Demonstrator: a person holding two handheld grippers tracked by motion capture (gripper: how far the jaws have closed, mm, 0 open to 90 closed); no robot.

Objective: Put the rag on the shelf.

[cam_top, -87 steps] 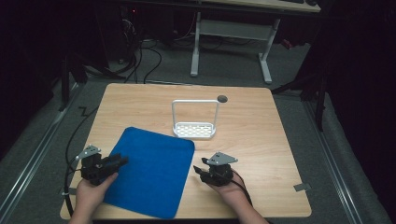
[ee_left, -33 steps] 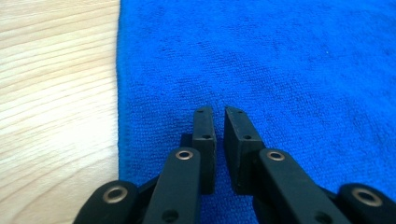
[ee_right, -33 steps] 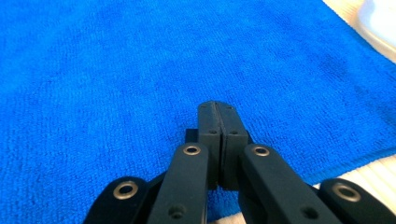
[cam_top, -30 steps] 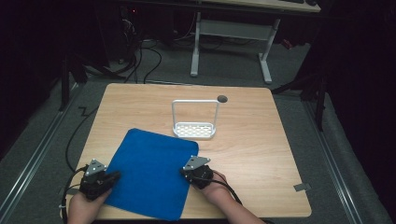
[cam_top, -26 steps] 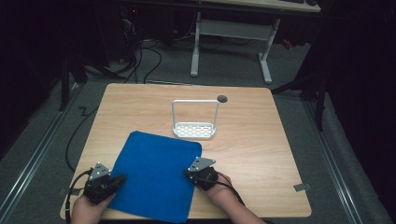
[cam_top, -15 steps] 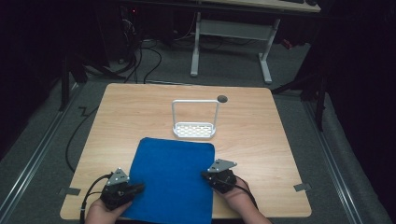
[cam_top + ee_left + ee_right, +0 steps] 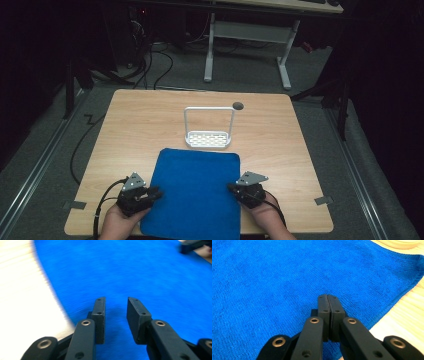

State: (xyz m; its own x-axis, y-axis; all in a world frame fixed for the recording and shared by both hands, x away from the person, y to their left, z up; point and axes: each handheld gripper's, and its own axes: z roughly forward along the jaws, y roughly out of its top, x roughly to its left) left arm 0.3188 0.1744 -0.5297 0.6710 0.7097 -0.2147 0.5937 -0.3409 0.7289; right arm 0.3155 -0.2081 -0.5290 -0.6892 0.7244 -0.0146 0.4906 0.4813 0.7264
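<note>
A blue cloth [image 7: 192,192] lies flat on the wooden table [image 7: 140,125], squared to its front edge. My left gripper [image 7: 156,192] rests at the cloth's left edge; in the left gripper view the cloth [image 7: 125,270] shows through the gap between the parted jaws of that gripper [image 7: 116,300], which hold nothing. My right gripper [image 7: 232,187] sits at the cloth's right edge. In the right gripper view its jaws [image 7: 327,296] are pressed together over the cloth [image 7: 274,277], with no fold between them.
A white wire rack [image 7: 209,140] with an upright frame stands just behind the cloth, mid-table. A small dark round hole [image 7: 238,105] is near the back edge. Bare wood lies on both sides of the cloth. The right gripper [image 7: 192,245] shows at the left gripper view's top right.
The cloth has turned from tilted to square and slid right, toward the table's front middle. Both hands moved right with it. The left gripper view is motion-blurred.
</note>
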